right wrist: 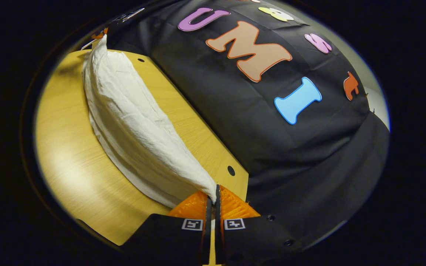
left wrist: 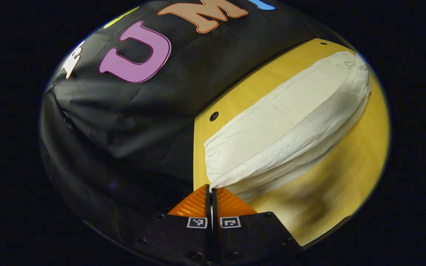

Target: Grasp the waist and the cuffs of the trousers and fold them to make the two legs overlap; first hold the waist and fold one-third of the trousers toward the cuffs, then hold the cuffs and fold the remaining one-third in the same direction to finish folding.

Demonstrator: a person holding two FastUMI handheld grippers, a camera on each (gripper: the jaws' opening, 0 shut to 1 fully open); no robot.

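The left gripper [left wrist: 211, 192] pinches one end of the white trousers [left wrist: 287, 129], and the right gripper [right wrist: 213, 197] pinches the other, probably waist and cuffs. The garment sags between them over the wooden table [right wrist: 72, 162]: light, limp cloth, best held at its edges.

You have one pair of trousers [left wrist: 287, 125] on one table [left wrist: 346, 177]. Two grippers: left gripper [left wrist: 211, 192], right gripper [right wrist: 213, 197].

We cannot tell waist from cuffs on the trousers [left wrist: 287, 125]; the corner between our left gripper's [left wrist: 212, 194] fingers is hidden.
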